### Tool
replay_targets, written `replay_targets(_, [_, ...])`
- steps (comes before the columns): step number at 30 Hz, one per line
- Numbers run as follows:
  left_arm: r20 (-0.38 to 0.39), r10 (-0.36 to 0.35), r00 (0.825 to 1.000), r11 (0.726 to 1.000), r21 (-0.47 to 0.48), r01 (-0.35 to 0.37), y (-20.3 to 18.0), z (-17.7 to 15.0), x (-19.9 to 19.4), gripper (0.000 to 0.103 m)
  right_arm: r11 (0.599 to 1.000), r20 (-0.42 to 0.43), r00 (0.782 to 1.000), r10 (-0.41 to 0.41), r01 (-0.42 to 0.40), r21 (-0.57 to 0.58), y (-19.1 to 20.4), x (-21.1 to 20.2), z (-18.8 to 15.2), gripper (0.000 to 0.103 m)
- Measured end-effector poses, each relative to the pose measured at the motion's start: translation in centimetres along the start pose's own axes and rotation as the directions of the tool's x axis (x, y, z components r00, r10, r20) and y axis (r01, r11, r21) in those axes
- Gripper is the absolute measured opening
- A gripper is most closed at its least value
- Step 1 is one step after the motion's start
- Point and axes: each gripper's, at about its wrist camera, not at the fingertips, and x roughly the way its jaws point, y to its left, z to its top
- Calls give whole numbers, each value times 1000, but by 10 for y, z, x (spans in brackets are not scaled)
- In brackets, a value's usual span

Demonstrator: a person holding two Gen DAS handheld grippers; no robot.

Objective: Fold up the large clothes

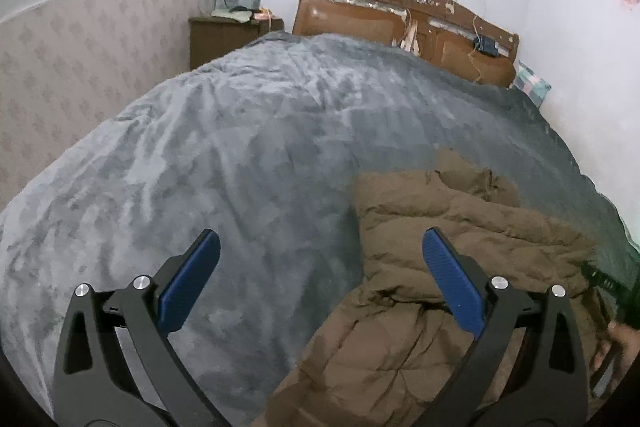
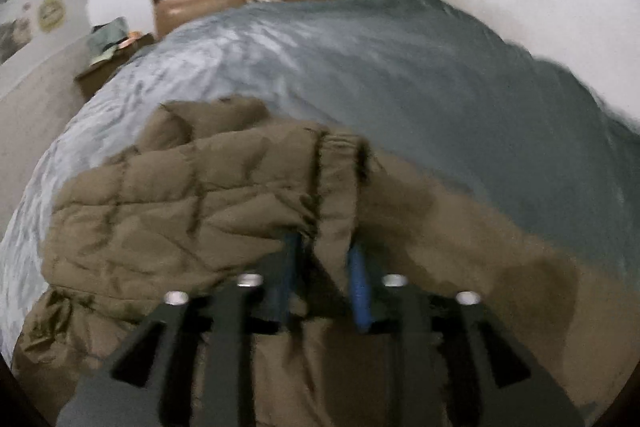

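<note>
Brown coat on the bed, one corner caught

Right gripper (image 2: 324, 247) pinches a coat (image 2: 168, 203) fold on the grey blanket (image 2: 360, 59); left gripper (image 1: 320, 247) hangs wide, empty, beside it.

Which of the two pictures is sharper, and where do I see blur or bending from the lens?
Left wrist view: sharp; the blanket folds and the brown coat seams are crisp, but the fisheye bends the headboard and darkens the corners. Right wrist view: motion blur smears everything, including the coat and the right gripper; the same lens bending.
</note>
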Motion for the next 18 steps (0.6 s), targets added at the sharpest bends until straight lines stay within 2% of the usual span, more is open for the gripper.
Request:
replay_targets(1, [-6, -2, 1000, 1000, 7, 2, -2, -1, 2, 100, 999, 7, 1000, 13, -13, 32, -8, 0, -10, 70])
replay_targets(2, [-13, 0, 1000, 1000, 18, 0, -5, -2, 5, 100, 998, 11, 999, 39, -40, 50, -13, 0, -17, 74])
replay_targets(4, [-24, 10, 1000, 999, 44, -9, -11, -5, 9, 100, 998, -5, 998, 61, -61, 21, -12, -5, -21, 74])
replay_targets(5, [-22, 10, 1000, 999, 47, -9, -13, -5, 9, 100, 998, 20, 998, 68, -67, -1, -12, -15, -21, 75])
replay_targets(6, [-6, 6, 1000, 999, 34, -5, -12, -4, 7, 100, 998, 50, 997, 66, -66, -3, -12, -24, -21, 82])
replay_targets(7, [6, -4, 1000, 1000, 21, 4, -11, -3, 3, 100, 998, 83, 994, 65, -66, 12, -16, -37, -19, 84])
replay_targets(10, [35, -25, 999, 1000, -1, 25, -7, 2, -9, 100, 996, 133, 989, 70, -78, 52, -25, -64, -15, 85])
replay_targets(13, [48, -27, 998, 1000, -4, 28, -4, 0, -21, 100, 996, 165, 985, 52, -64, 69, -33, -95, -29, 85])
replay_targets(16, [36, -92, 995, 995, -40, 93, 2, -7, -35, 100, 998, 189, 981, 34, -42, 39, -38, -122, -46, 85])
replay_targets(18, [30, -132, 991, 991, -26, 132, 1, -14, -46, 100, 999, 202, 979, 2, -10, 42, -47, -136, -55, 85])
